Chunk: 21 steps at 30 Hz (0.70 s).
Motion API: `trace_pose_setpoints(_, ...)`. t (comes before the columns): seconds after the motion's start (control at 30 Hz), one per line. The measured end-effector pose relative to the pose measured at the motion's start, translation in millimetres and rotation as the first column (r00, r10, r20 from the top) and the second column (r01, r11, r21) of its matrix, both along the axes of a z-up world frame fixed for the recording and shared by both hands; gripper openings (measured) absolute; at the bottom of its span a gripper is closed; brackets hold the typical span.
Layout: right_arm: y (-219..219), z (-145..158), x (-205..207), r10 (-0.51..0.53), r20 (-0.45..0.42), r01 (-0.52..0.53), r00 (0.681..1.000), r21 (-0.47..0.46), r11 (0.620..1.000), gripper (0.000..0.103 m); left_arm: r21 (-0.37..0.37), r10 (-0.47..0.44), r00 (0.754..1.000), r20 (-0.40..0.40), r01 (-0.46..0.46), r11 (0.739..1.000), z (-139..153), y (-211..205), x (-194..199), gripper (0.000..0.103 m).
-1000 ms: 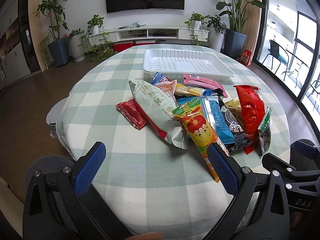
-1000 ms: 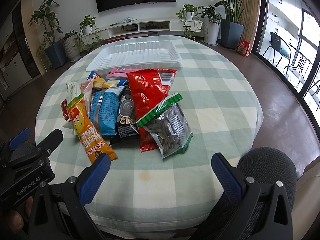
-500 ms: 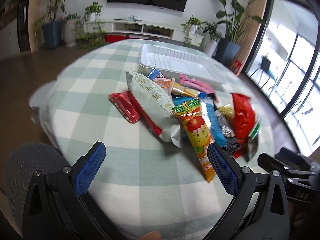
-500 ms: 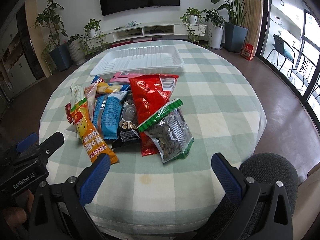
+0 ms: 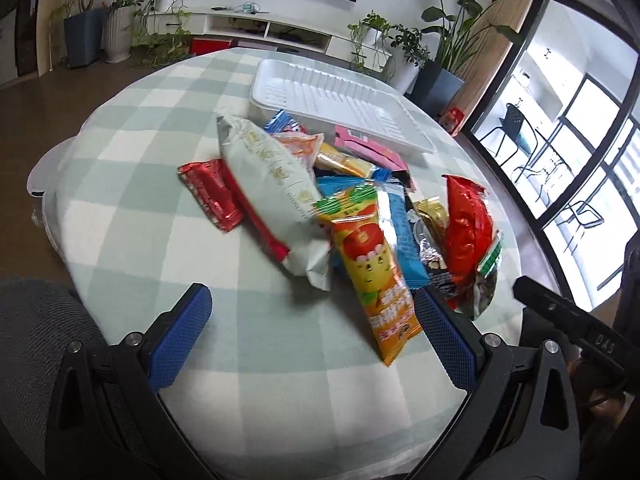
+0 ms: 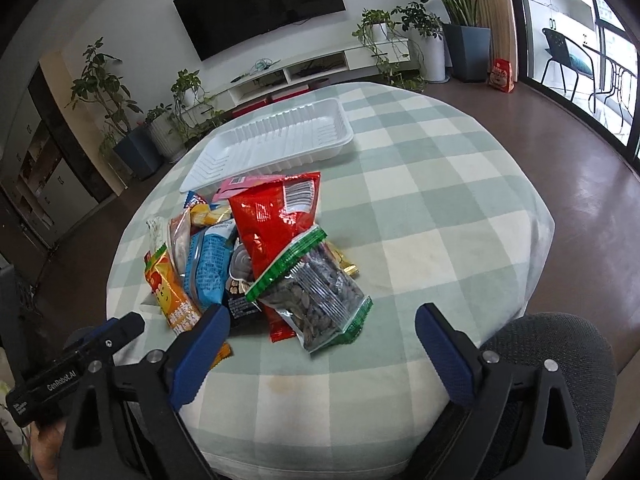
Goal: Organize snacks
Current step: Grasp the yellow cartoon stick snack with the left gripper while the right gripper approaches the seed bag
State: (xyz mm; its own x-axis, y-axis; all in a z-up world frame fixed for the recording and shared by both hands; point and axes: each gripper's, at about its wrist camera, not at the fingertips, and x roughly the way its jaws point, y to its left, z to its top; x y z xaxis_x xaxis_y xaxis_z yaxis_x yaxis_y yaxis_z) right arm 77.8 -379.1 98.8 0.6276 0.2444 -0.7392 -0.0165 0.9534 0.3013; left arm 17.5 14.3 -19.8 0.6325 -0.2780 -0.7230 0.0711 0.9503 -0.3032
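- The right gripper [image 6: 320, 340], low in the right wrist frame, has just been narrowing its blue-padded jaws; they are still apart, clamped on nothing, with the clear green-edged bag of dark seeds [image 6: 320, 300] just beyond the tips.
- Compared with 1 second ago that bag sits closer to the tips, so a first pick looks near.
- The left gripper [image 5: 312, 332] is wide apart and empty, at the bottom of its frame.
- The heap of about 10 glossy, crumpled snack packets [image 5: 340, 208] lies mid-frame on the round green-and-white checked tablecloth [image 5: 132, 184].
- The ribbed white plastic tray [image 5: 340, 100] behind it is empty, so sorting has not begun.
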Motion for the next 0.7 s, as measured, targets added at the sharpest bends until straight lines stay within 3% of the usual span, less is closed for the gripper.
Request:
trace_pose_setpoints(0.17,-1,-5,7,0.04,-0.017,-0.04,0.999,0.003,0.999,0.079,0.004,-0.067,0.998,-0.008,0.067,0.998,-1,-31,2,0.097)
trace_pose_setpoints(0.23,-1,-6,7,0.051,-0.01,-0.051,0.999,-0.004,0.999,0.079,0.029,-0.07,0.997,-0.018,0.07,0.997,-5,-41,7,0.082)
trace_pose_setpoints(0.33,-3,-9,9,0.049,-0.012,-0.049,0.999,0.003,0.999,0.079,0.045,-0.054,0.997,-0.05,0.056,0.997,-10,-50,14,0.069)
trace_pose_setpoints(0.5,-9,-15,12,0.046,-0.018,-0.045,0.999,0.029,0.999,0.079,0.065,-0.04,0.996,-0.079,0.045,0.997,-17,-60,22,0.067)
trace_pose_setpoints(0.7,-13,-19,12,0.04,-0.025,-0.039,0.999,0.044,0.998,0.079,0.048,-0.045,0.994,-0.097,0.05,0.998,-24,-56,29,0.04)
